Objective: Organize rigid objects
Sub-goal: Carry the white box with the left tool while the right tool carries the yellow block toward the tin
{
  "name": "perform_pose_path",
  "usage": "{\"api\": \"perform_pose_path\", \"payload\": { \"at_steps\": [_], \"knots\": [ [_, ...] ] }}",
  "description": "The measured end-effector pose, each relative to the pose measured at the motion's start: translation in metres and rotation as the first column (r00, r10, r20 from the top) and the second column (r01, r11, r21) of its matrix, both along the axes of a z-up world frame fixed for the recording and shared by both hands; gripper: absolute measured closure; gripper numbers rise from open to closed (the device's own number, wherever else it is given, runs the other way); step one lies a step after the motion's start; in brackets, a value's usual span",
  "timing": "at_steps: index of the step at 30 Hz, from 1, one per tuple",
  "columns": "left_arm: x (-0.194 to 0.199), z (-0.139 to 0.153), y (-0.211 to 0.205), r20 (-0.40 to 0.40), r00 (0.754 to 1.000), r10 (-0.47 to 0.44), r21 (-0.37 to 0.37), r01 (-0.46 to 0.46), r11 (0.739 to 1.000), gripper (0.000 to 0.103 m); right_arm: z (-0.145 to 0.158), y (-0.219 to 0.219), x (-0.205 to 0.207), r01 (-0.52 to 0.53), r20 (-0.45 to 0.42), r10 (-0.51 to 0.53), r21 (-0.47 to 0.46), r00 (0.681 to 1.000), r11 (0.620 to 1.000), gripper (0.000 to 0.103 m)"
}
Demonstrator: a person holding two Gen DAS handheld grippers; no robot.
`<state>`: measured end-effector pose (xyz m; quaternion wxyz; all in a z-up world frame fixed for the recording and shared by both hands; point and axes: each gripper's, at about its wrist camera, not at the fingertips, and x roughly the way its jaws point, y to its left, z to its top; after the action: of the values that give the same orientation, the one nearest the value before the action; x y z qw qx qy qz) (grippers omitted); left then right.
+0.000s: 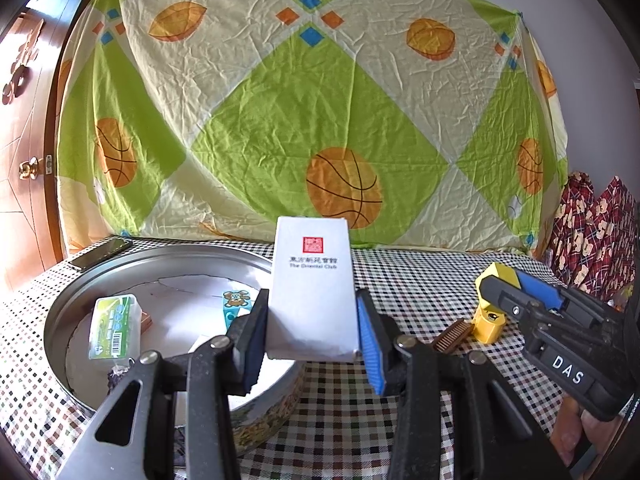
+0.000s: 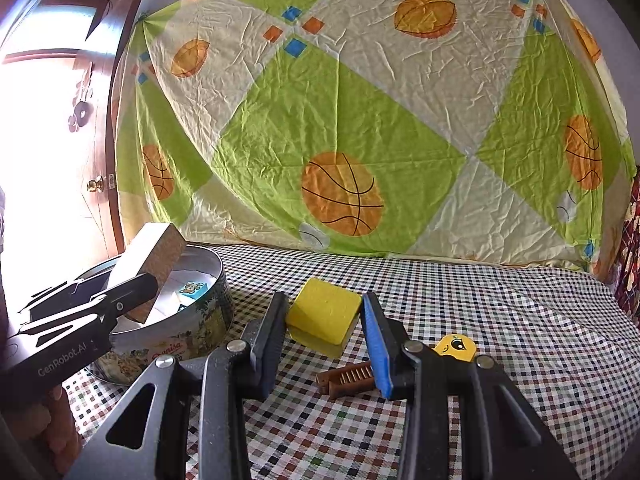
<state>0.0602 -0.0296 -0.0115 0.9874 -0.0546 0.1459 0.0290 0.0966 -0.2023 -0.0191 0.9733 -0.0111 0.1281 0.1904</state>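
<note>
The left tongs (image 1: 312, 332) are clamping the white box (image 1: 314, 288) across its narrow sides and are holding it upright over the near rim of the round tin (image 1: 256, 264), which is sitting on the checked counter (image 1: 400, 412). The right tongs (image 2: 324, 332) are gripping the yellow block (image 2: 324, 314) between the pads, raised a little above the counter, with the brown comb-like piece (image 2: 346, 376) and the yellow toy with an eye (image 2: 456, 346) lying just beside them. Inside the tin, a green-and-white packet (image 1: 114, 328) and a small blue bear block (image 1: 236, 306) are already occupying the left and centre of the floor. The step in hand appears to be placing the white box into the tin. To do it well, the box should be carried further in past the rim, towards the free floor on the near right side, then lowered or tipped flat so it is not leaning on the wall or resting on the bear block. The pads should be parting only once the box is bearing on the tin floor. The right tongs should be waiting outside the tin until the left pair is clearing the rim.
</note>
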Motion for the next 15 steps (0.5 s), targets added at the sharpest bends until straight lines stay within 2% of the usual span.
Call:
{"api": "perform_pose_path", "payload": {
  "at_steps": [15],
  "knots": [
    [-0.004, -0.001, 0.022, 0.007, 0.999, 0.034, -0.025, -0.034, 0.999, 0.063, 0.0, 0.031, -0.002, -0.046, -0.001, 0.046, -0.02, 0.999, 0.999, 0.063]
  ]
}}
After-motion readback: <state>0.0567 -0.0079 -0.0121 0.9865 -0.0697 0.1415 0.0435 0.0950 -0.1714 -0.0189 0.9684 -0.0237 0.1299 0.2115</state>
